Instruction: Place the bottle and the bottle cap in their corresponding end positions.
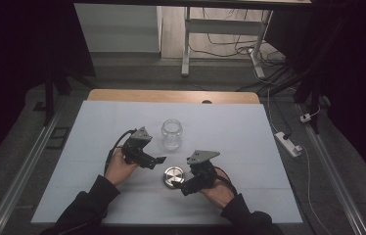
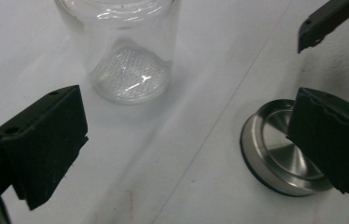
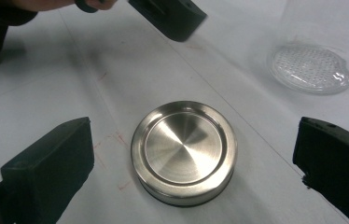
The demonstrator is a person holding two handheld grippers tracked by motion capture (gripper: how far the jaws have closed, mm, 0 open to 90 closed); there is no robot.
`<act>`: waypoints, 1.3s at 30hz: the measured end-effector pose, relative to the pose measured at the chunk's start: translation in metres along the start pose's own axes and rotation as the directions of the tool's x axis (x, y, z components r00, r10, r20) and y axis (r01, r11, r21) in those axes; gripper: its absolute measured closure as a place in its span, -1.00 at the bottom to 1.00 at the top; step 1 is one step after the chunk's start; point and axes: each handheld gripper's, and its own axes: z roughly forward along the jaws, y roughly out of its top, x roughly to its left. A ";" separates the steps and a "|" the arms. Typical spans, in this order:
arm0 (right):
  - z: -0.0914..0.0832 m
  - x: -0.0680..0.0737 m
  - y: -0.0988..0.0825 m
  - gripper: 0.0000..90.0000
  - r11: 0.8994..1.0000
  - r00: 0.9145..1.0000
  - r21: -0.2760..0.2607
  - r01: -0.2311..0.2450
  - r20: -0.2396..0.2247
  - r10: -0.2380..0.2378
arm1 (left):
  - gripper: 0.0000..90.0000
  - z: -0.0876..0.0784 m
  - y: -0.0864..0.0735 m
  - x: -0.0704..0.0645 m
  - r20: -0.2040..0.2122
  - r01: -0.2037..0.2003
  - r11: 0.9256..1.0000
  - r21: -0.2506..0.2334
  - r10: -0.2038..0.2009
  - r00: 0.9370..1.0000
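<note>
Both grippers spread, holding nothing: left gripper (image 1: pixel 159 159) near jar (image 1: pixel 171 133); right gripper (image 1: pixel 187 189) touching lid (image 1: pixel 173 176), mid-tabletop (image 1: pixel 98 127), jar lidless.

1. High view: dim overall; the white tabletop (image 1: pixel 122 122) is the brightest area, surroundings at left and right fall to near black.
2. Light: soft, from above; faint shadows under the hands.
3. Glare: bright sheen on the steel lid (image 3: pixel 184 150), small highlights on the glass jar (image 2: pixel 123 51).
4. Focus: the near black tool pads in both gripper views are soft-edged; the lid is sharp, the jar slightly hazy.
5. Grain: mild noise and low resolution throughout.
</note>
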 end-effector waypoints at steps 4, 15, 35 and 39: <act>-0.002 -0.001 -0.001 -1.00 1.000 1.000 0.002 0.001 0.004 -0.001 | -1.00 -0.006 -0.003 -0.005 0.009 0.004 1.000 -0.009 -0.004 1.000; -0.012 -0.002 -0.003 -1.00 1.000 1.000 0.001 0.002 0.015 -0.002 | -1.00 -0.022 -0.016 -0.020 0.014 0.005 1.000 -0.019 -0.005 1.000; -0.034 -0.002 -0.012 -1.00 1.000 0.999 0.002 -0.004 0.040 0.003 | -1.00 -0.061 -0.049 -0.033 0.011 0.059 0.997 -0.047 -0.058 0.998; -0.038 -0.003 -0.014 -1.00 1.000 0.999 0.002 -0.009 0.047 0.009 | -1.00 -0.069 -0.057 -0.033 0.003 0.076 0.996 -0.051 -0.076 0.997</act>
